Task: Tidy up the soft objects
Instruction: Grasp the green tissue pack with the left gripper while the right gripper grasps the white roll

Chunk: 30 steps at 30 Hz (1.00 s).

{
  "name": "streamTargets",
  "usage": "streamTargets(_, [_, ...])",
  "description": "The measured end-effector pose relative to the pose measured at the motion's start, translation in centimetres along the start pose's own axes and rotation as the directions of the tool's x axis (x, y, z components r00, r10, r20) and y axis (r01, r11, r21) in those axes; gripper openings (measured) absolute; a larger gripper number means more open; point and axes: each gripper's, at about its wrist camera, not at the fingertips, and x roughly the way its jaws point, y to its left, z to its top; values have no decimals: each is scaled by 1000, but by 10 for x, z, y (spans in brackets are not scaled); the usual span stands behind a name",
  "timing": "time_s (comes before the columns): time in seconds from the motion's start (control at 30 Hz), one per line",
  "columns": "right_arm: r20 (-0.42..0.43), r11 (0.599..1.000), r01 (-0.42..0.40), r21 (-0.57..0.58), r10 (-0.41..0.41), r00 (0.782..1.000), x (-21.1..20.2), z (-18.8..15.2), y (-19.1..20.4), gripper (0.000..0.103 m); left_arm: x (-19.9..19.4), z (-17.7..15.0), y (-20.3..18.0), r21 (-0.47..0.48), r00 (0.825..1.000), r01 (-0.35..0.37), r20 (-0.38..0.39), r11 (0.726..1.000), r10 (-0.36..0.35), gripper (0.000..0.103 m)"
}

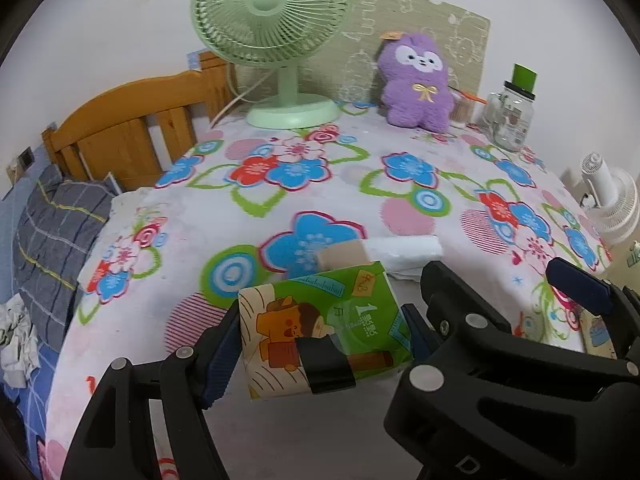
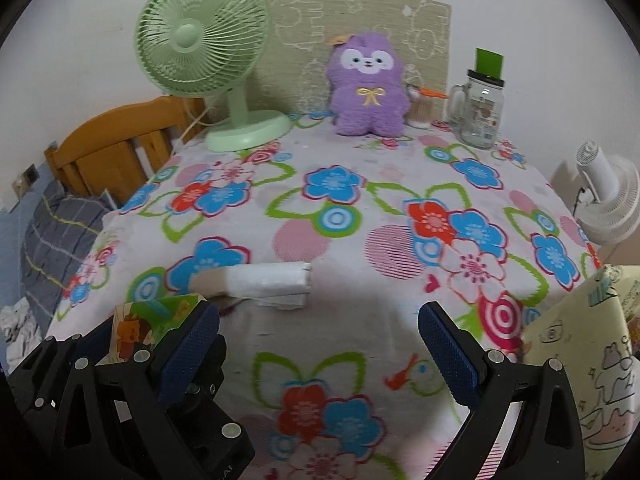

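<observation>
The left gripper (image 1: 320, 340) is clamped on a green tissue pack (image 1: 320, 320), its pads pressing the pack's two short sides. At about one o'clock, just beyond the pack, a white bag roll (image 1: 400, 254) lies flat on the flowered blanket (image 1: 340, 184). The right gripper (image 2: 318, 344), crowded in at three o'clock, gapes wide with nothing between its fingers. A purple plush toy (image 1: 416, 84) sits at twelve, a green fan (image 1: 276, 40) at eleven, a glass jar (image 1: 510, 116) at two. The soft pack could buckle and slip if squeezed or swung unevenly, and the close-set grippers could knock together, or nudge the roll.
</observation>
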Motion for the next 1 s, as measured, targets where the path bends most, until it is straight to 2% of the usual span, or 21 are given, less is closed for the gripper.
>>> streamTargets(0.4, [-13, 999, -51, -9, 50, 999, 26, 15, 21, 101, 18, 15, 21, 3, 999, -37, -19, 999, 37, 77])
streamTargets(0.73, [-49, 998, -46, -37, 44, 998, 57, 19, 23, 100, 44, 16, 23, -1, 997, -20, -79, 1000, 20, 77])
streamTargets(0.8, [-74, 998, -45, -38, 42, 996, 64, 17, 23, 95, 48, 15, 21, 5, 996, -19, -89, 1000, 19, 77])
streamTargets(0.87, [-124, 999, -51, -19, 48, 991, 74, 15, 21, 85, 48, 14, 18, 22, 997, -31, -76, 999, 33, 77])
streamTargets(0.9, [-120, 999, -44, -7, 42, 992, 75, 14, 20, 84, 48, 14, 17, 22, 997, -33, -74, 999, 34, 77])
streamTargets(1.0, [-119, 999, -34, -25, 31, 992, 75, 14, 23, 69, 49, 14, 17, 25, 997, -29, -73, 999, 31, 77])
